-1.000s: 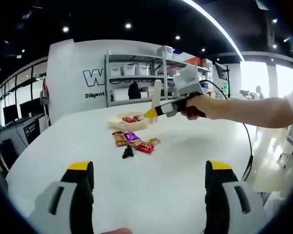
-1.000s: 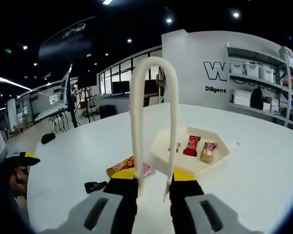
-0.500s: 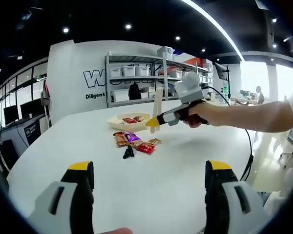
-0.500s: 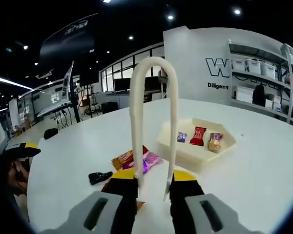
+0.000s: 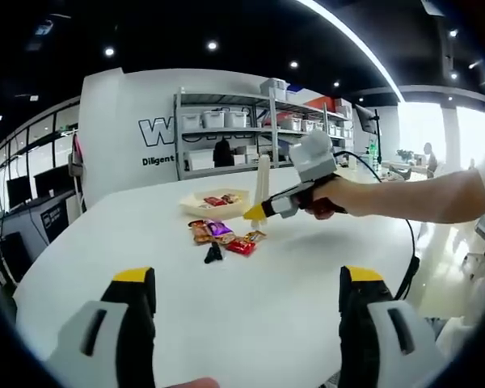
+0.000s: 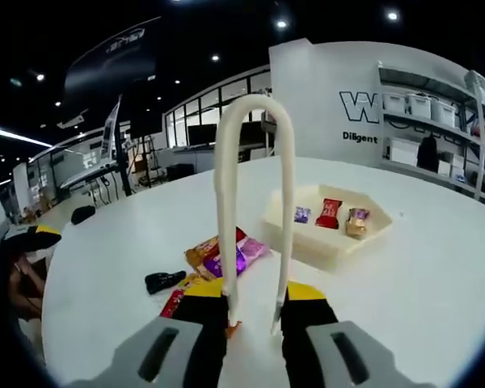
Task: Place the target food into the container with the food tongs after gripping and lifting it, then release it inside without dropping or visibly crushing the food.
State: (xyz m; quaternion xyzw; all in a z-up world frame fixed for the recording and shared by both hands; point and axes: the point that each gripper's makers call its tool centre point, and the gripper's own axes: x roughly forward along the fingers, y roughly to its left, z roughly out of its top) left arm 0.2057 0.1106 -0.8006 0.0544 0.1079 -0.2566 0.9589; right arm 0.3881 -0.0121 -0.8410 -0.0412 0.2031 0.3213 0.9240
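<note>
The snack packets (image 6: 218, 257), my target food, lie in a loose pile on the white table (image 6: 436, 307), left of centre in the right gripper view and near the middle of the left gripper view. None is between the food tongs (image 6: 255, 210) yet. My right gripper (image 6: 255, 301) is clamped on the tongs, whose open ends point down, apart and empty, hanging above the near edge of the pile. The cream container (image 6: 327, 236) sits just beyond, right of centre, with three packets already inside. My left gripper (image 5: 246, 303) waits low at the frame's bottom, jaws wide apart, holding nothing. I judge this the approach to the grip: next I should lower the tips astride one packet and squeeze gently, without crushing it.
</note>
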